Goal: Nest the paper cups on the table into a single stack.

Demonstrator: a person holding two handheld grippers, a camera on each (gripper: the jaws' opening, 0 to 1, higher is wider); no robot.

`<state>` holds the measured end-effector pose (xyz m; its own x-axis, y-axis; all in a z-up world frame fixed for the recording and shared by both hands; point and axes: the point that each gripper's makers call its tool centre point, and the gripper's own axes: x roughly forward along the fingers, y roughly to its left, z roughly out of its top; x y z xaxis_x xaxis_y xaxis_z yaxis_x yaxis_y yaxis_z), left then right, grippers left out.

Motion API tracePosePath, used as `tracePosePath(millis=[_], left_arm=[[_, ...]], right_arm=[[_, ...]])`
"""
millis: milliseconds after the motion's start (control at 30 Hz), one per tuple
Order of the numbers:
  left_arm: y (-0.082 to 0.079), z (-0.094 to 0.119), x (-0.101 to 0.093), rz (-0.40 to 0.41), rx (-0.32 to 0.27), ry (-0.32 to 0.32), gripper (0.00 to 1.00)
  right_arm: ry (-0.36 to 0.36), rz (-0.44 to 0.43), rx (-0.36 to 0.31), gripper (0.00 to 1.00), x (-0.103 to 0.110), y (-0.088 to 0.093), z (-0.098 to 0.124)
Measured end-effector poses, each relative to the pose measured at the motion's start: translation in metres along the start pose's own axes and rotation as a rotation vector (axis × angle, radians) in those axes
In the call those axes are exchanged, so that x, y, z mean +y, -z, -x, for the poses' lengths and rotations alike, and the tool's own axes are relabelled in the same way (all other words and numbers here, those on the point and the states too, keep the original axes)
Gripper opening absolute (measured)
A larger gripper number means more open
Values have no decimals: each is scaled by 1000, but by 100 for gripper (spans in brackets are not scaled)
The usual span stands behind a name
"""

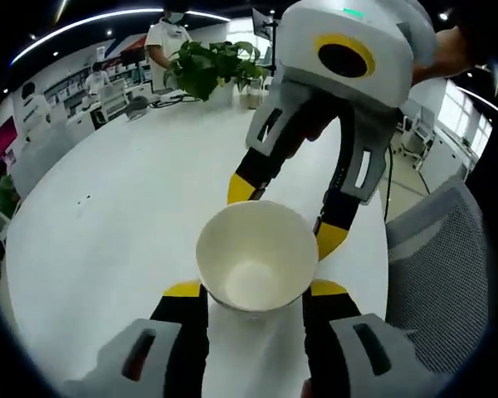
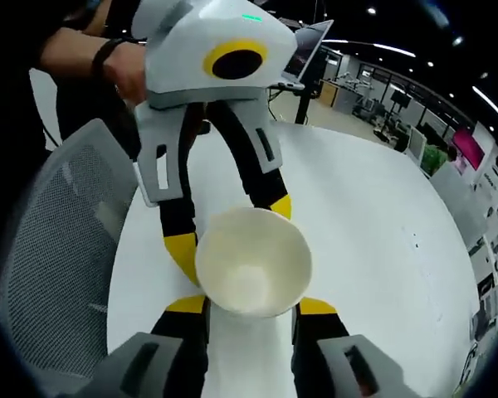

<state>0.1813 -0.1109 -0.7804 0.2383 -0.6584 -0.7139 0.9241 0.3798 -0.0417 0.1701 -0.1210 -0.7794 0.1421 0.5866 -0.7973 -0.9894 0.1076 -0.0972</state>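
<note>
Now your left gripper (image 1: 256, 290) and right gripper (image 2: 251, 305) both bracket one upright paper cup (image 1: 257, 255), mouth up, over the table (image 1: 108, 224); whether either grips it, I cannot tell.

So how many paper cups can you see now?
1. A white paper cup sits between the jaws of both grippers over the white table. Other cups may be nested inside or hidden.

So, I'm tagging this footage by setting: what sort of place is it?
Probably an open-plan office or showroom: a long white table, a mesh office chair, an open laptop, and ceiling strip lights over distant desks.
</note>
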Motion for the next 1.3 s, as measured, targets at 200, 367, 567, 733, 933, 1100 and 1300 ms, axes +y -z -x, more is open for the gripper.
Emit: tracePosePath(millis=[200,367,567,733,933,1100,1300], left_arm=[[-9,-2,33,-11,3,-12,43],[-12,-5,56,1,4,-19,43],[-9,-7,74,7,19,-12,43],[-9,-7,75,10,23,-9,44],[-8,-9,77,26,19,-20,51],[-4,-3,74,38,16,-29,54],[8,13,72,165,-64,-60,57]], right_arm=[[20,5,-4,37,-43,-3,-10],[28,-10,-13,36,-61,-6,-15],[28,-13,-14,36,-73,-9,-20],[25,-16,-18,36,-72,-10,-19],[28,-43,6,38,-73,-5,-20],[59,-64,0,40,-75,1,-13],[100,-155,-15,45,-76,15,0]])
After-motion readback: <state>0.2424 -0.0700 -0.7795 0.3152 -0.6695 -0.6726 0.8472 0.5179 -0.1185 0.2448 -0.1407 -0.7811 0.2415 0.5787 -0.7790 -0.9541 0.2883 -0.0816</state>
